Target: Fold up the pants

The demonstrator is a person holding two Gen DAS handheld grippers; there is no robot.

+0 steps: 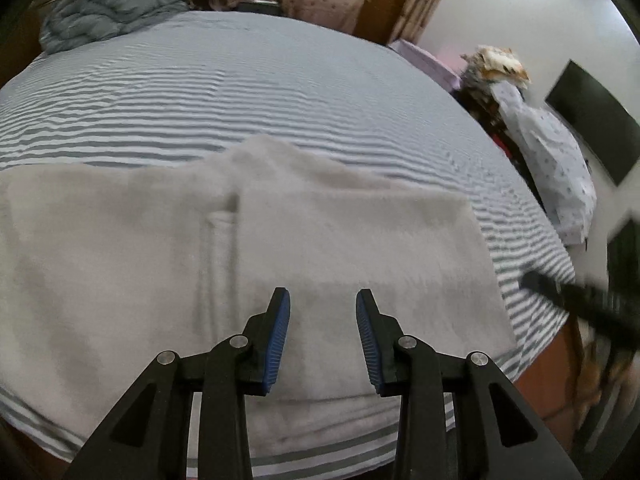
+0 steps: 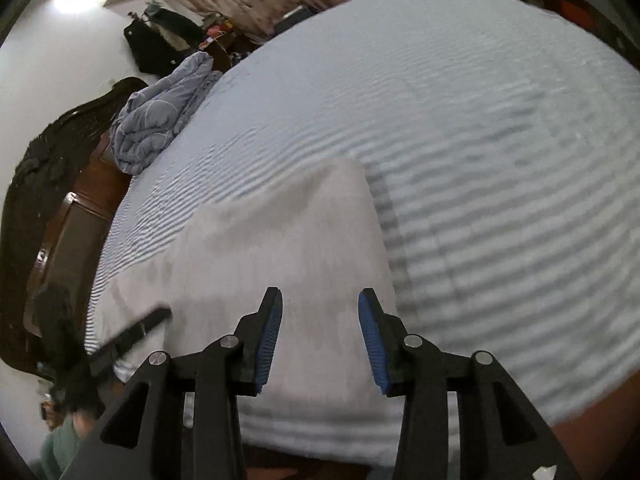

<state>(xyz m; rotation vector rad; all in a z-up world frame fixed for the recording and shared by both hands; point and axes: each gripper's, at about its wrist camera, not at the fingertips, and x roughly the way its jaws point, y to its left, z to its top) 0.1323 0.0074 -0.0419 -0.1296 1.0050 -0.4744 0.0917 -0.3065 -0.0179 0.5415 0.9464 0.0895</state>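
Item: pants [image 1: 248,264], pale grey, lying flat near the front edge of the bed [image 1: 280,92], one layer already lapped over another with a raised corner at the far side.
Support: striped sheet, smooth; wide bare stretch beyond the pants.
Left gripper [image 1: 323,336]: jaws spread apart, holding nothing, poised above the near part of the cloth.
Right gripper [image 2: 320,340]: jaws likewise spread and empty, above the right-hand end of the pants [image 2: 280,248]; both views are blurred, so fine creases cannot be read.
Step in hand, judged: taking hold of an edge for a further fold.
Method advised: pinch all layers at the edge together, both sides at matching points; lift low, carry across evenly, lay down and smooth the raised corner.
Edges: front of the mattress lies just below the cloth; a drag toward the person risks slipping it off.
Open room: ample toward the far side; crumpled duvet [image 1: 116,0] well apart at the back corner.
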